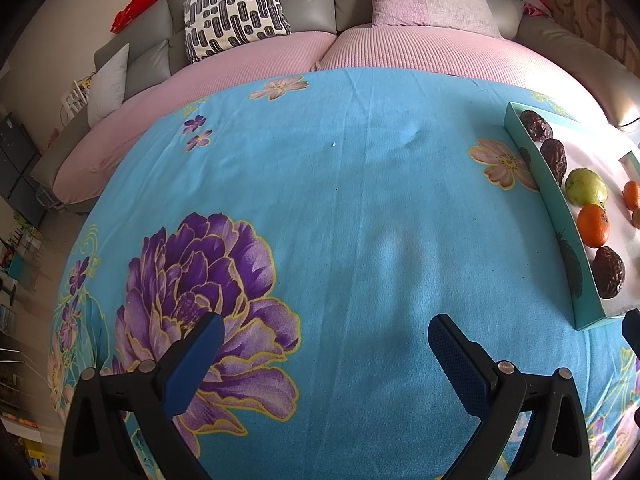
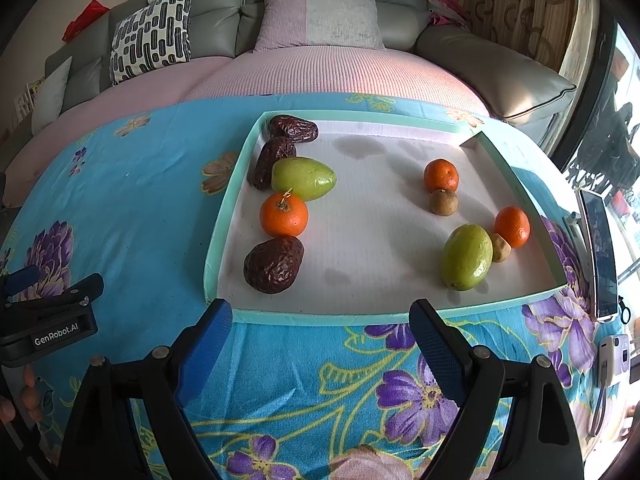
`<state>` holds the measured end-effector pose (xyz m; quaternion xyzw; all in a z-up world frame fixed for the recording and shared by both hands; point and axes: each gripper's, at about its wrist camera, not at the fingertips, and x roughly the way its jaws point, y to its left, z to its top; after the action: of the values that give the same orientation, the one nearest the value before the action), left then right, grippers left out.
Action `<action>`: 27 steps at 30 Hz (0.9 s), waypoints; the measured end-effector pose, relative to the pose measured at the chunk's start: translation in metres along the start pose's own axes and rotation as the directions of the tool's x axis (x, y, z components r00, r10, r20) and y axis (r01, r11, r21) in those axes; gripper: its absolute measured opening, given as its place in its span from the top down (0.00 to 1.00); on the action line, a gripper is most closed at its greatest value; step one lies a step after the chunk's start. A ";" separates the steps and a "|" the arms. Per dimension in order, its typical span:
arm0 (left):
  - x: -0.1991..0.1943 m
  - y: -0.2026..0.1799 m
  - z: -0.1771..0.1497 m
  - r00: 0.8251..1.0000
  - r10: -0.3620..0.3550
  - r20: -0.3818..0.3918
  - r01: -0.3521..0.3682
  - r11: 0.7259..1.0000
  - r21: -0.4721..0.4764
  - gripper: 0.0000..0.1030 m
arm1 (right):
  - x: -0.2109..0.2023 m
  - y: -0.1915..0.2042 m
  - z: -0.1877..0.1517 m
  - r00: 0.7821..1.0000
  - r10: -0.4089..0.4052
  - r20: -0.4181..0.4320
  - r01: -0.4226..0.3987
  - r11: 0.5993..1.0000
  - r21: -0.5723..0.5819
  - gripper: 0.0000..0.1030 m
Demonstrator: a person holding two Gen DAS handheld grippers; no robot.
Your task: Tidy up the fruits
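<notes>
My right gripper (image 2: 320, 332) hangs with its jaws spread wide and nothing between them, just short of the near rim of the tray (image 2: 304, 316). My left gripper (image 1: 326, 340) is likewise spread and empty, over bare cloth (image 1: 340, 200) well left of the tray's left wall (image 1: 560, 216); from the right wrist view its body shows at the far left edge (image 2: 48, 312), with fingertips of a hand (image 2: 28, 396) below it.

The tray is a shallow teal-rimmed box with a white floor, lying on the blue flowered cloth (image 2: 120, 208).

Along its left wall the fruit runs in a line. A dark wrinkled fruit (image 2: 274, 264) sits nearest the near-left corner. An orange (image 2: 284, 215) touches it from behind. A green fruit (image 2: 304, 178) lies on its side just behind the orange. Two more dark fruits follow, one (image 2: 272, 162) touching the green one and the other (image 2: 293, 128) in the far-left corner.

On the right half, an upright green fruit (image 2: 467, 256) stands near the near-right corner. A small brown fruit (image 2: 500, 247) is pressed against it, and an orange (image 2: 512, 227) sits beside that by the right wall. Further back, another orange (image 2: 441, 175) touches a second small brown fruit (image 2: 443, 202) in front of it.

A phone (image 2: 598, 252) lies on the cloth just right of the tray. A grey sofa (image 2: 320, 8) with cushions stands behind.
</notes>
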<state>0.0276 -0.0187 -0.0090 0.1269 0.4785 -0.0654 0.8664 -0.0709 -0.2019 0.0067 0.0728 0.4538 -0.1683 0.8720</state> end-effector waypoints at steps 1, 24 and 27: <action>0.000 0.000 0.000 1.000 0.000 0.000 0.000 1.000 0.000 0.00 | 0.000 0.000 0.000 1.000 -0.001 -0.001 0.001 1.000 0.000 0.12; 0.001 0.000 0.000 1.000 0.001 -0.001 -0.001 1.000 0.000 0.00 | 0.002 0.001 0.000 1.000 -0.001 -0.005 0.001 1.000 -0.002 0.12; 0.001 0.000 0.000 1.000 0.000 -0.001 0.000 1.000 0.001 0.00 | 0.002 0.001 0.000 1.000 -0.002 -0.005 0.002 1.000 -0.002 0.12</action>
<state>0.0279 -0.0188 -0.0097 0.1273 0.4790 -0.0653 0.8661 -0.0695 -0.2018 0.0047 0.0719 0.4563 -0.1684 0.8708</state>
